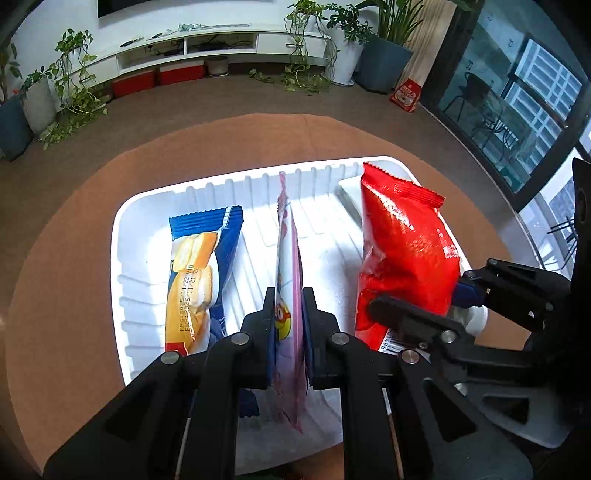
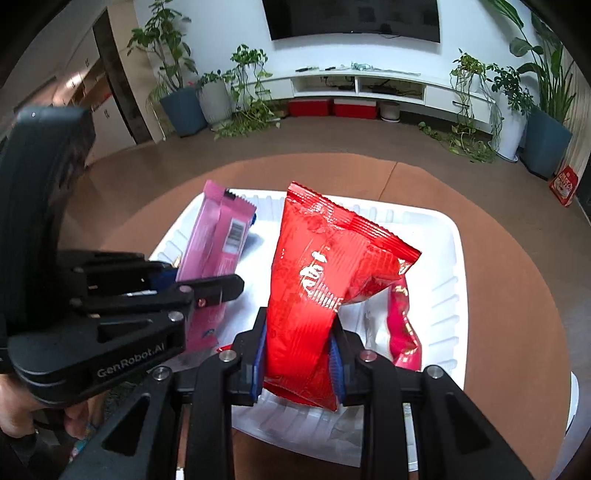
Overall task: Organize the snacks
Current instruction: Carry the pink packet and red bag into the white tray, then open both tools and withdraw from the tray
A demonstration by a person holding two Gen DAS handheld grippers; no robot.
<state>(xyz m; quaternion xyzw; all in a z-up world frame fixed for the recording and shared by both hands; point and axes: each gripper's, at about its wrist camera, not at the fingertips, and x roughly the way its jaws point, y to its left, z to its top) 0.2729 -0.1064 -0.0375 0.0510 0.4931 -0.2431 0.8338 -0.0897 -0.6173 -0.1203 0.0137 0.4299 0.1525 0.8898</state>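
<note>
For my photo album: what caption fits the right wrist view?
Right gripper clamps a red snack bag over the white tray.

White wall [image 2: 229, 29], wall-mounted TV [image 2: 354, 16], low white console [image 2: 369, 86], potted plants [image 2: 177, 85], brown floor [image 2: 332, 136]

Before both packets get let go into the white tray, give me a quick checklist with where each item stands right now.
1. Left tongs clamped on pink packet: ok.
2. Right tongs clamped on red bag: ok.
3. Both packets over white tray: ok.
4. Pink packet clear of blue packet lying in tray: ok.
5. Packets' bottoms resting on tray floor: cannot tell.
</note>
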